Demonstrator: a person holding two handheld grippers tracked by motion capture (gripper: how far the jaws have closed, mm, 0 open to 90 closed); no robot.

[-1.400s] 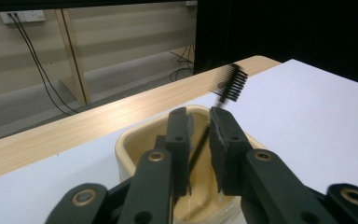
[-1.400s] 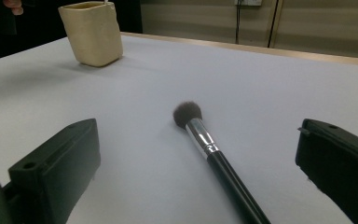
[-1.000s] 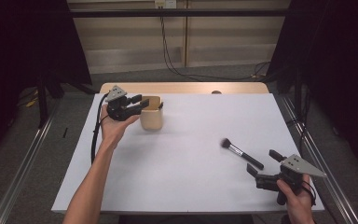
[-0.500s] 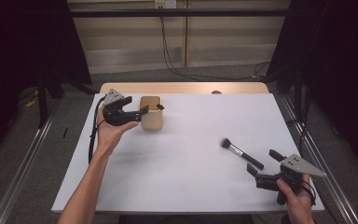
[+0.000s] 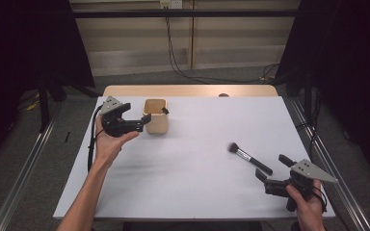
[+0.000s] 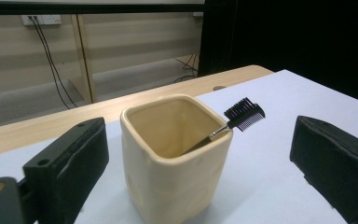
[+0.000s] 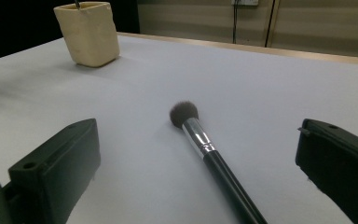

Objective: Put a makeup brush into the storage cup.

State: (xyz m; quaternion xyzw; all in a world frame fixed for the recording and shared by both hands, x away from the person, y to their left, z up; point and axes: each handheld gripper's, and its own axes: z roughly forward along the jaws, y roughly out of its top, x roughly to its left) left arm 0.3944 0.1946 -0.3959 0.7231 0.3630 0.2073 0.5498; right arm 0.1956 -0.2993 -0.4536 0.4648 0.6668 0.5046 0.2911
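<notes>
A cream square cup (image 5: 155, 120) stands upright at the far left of the white table (image 5: 192, 192). A small black comb-headed brush (image 5: 165, 110) leans out of it. My left gripper (image 5: 144, 123) sits just left of the cup, open, its jaws having just been opening. In the left gripper view the cup (image 6: 172, 158) and the small brush (image 6: 244, 114) stand ahead between the pads (image 6: 70, 163), untouched. A black makeup brush (image 5: 249, 159) lies at the near right. My right gripper (image 5: 271, 166) is open around its handle end; its fingers (image 7: 51, 172) flank the makeup brush (image 7: 205, 149) without touching it.
A wooden strip (image 5: 188, 90) runs along the table's far edge. Metal rails (image 5: 24, 192) flank the table on the floor. Cables (image 5: 173, 53) hang by the back wall. Dark curtains stand at both sides.
The left gripper let go of the cup, spread its jaws and drew back to the left. The cup stayed where it was. The right gripper and the makeup brush have not moved.
</notes>
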